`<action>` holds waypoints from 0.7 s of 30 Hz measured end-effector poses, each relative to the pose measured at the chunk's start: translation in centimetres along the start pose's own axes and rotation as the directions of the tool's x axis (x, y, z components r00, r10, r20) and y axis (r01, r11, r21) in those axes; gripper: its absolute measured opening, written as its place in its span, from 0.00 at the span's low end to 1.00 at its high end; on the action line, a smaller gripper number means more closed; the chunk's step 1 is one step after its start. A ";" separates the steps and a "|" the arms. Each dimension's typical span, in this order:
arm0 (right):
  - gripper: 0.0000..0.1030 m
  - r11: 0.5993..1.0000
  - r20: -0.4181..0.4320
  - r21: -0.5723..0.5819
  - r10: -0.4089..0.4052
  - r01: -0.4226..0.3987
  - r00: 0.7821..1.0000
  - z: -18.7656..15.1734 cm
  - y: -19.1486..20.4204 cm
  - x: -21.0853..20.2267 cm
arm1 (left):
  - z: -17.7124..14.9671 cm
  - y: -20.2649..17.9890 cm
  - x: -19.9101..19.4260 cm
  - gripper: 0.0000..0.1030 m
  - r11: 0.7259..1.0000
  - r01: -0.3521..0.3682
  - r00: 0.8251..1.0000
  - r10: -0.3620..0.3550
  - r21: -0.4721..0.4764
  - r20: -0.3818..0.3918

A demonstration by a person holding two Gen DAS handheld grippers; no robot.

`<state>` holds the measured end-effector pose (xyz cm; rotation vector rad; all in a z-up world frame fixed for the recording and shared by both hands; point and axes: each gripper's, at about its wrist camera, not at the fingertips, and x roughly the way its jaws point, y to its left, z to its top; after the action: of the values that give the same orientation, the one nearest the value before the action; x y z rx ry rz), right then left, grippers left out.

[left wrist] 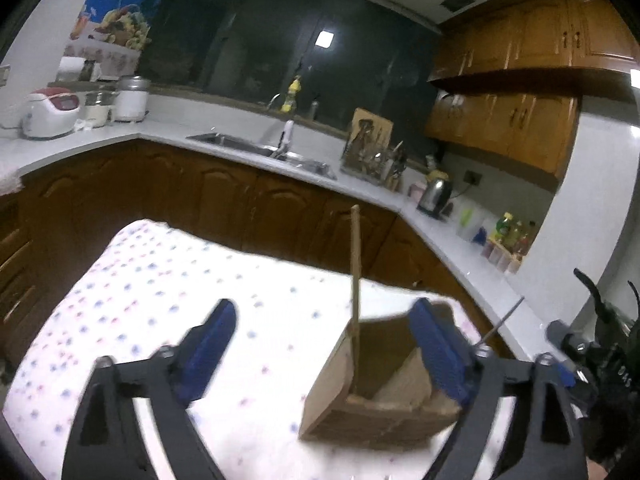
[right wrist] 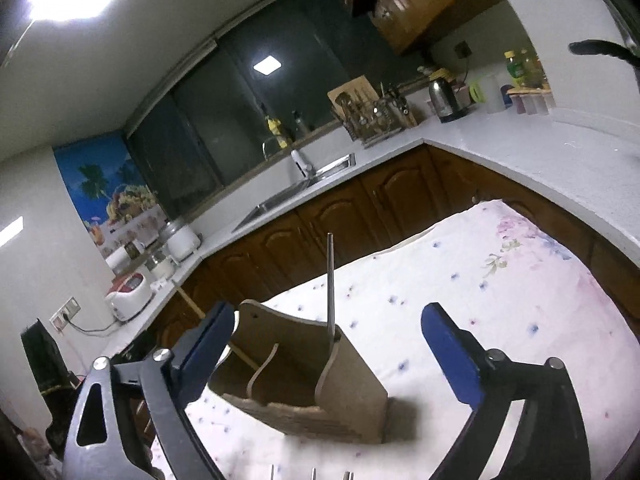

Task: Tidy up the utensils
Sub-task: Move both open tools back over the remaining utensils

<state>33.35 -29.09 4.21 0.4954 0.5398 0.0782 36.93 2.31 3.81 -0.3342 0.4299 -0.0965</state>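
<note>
A dim kitchen with brown wooden cabinets and a pale L-shaped countertop (left wrist: 224, 136) wraps around the scene, a steel sink (left wrist: 256, 148) set beneath a dark window. In front of the cabinets stands a table covered by a white cloth dotted with small pink and blue flowers (left wrist: 160, 300).

On that cloth sits the task's object, a light brown wooden utensil holder with curved inner dividers (left wrist: 376, 392), open at the top. In the left wrist view a thin wooden stick (left wrist: 355, 264) stands upright in its far left corner. In the right wrist view a slim grey metal handle (right wrist: 330, 284) stands upright at the holder's right-hand wall. A thin metal rod (left wrist: 504, 320) slants behind the left gripper's right finger.

The left gripper (left wrist: 324, 348), black with blue pads, is spread wide and holds nothing; its right pad overlaps the holder's right side in the picture, but contact cannot be confirmed. The right gripper (right wrist: 332, 356) is equally wide apart and empty, its left pad close to the holder's left edge.

Risks, as a judgement: the holder looks light and top-heavy with tall utensils, so a careless sideways brush from either nearby pad could tip it or slide it on the loose cloth. The cloth itself may bunch if dragged. The two grippers work close together and could collide.
</note>
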 end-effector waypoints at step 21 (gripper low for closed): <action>0.94 0.994 -0.034 -0.112 -0.015 0.011 0.999 -6.4 2.8 -12.3 | -5.2 1.4 -17.1 0.96 0.999 -0.030 0.997 0.031 0.021 -0.068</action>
<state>19.69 -26.38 6.62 0.3817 0.5691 0.1046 19.29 4.80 5.56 -0.3053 0.5017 -0.0825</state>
